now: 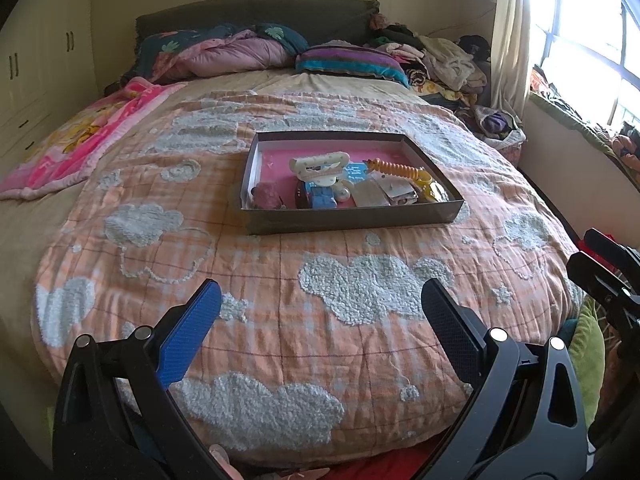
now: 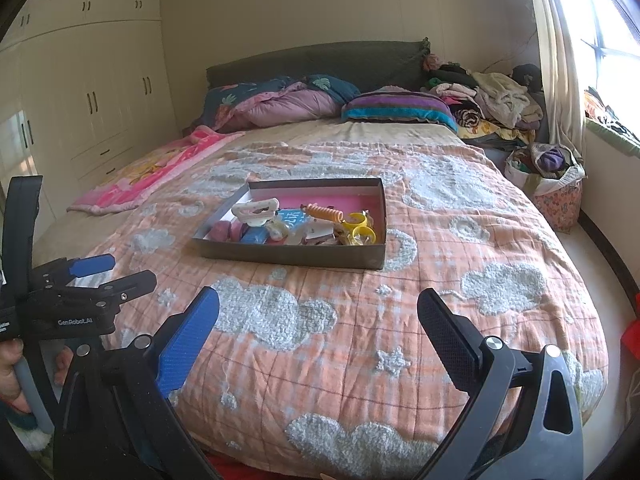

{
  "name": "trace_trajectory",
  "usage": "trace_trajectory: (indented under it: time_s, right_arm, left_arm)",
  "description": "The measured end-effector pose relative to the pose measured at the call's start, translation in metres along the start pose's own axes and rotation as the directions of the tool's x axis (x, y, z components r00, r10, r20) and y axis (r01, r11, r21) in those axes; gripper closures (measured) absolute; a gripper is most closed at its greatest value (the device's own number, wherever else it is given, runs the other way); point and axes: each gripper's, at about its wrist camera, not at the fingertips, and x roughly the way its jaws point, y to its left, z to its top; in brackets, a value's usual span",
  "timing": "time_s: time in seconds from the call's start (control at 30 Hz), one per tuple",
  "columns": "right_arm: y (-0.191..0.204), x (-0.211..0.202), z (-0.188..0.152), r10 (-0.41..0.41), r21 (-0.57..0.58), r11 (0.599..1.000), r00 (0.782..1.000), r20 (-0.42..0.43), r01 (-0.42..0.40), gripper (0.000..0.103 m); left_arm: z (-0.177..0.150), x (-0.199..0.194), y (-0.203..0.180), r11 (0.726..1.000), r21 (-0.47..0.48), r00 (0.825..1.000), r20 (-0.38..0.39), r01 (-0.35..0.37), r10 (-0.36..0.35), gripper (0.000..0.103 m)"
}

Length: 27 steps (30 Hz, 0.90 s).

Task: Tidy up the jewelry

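Observation:
A shallow grey box [image 1: 352, 216] [image 2: 288, 254] with a pink floor lies on the orange cloud quilt [image 1: 280, 280] [image 2: 360, 320] in the middle of the bed. It holds several pieces: a cream comb-like clip [image 1: 320, 164] [image 2: 256, 210], an orange spiral piece [image 1: 396, 168] [image 2: 324, 213], yellow rings [image 2: 360, 232], a blue item [image 1: 324, 198] [image 2: 254, 235] and a pink item [image 1: 266, 196]. My left gripper [image 1: 320, 300] is open and empty, well short of the box. My right gripper [image 2: 318, 306] is open and empty, also short of it.
Pillows and folded bedding [image 2: 304, 100] lie at the headboard, a clothes pile [image 2: 492, 96] at the back right. A pink blanket [image 1: 80, 140] lies on the left side. A cloth basket [image 2: 556, 188] stands by the window wall. Wardrobes [image 2: 92, 96] line the left wall.

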Motion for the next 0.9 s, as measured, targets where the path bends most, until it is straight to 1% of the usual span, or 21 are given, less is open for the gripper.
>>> trace_trajectory:
  time_s: [0.9]
  right_arm:
    - [0.0066,-0.0039,0.0014,0.004,-0.006,1.000,1.000,-0.005,-0.004,0.004]
  left_arm:
    - [0.0010,-0.0031,0.0017,1.000,0.002,1.000,0.005,-0.011,0.011,0.009]
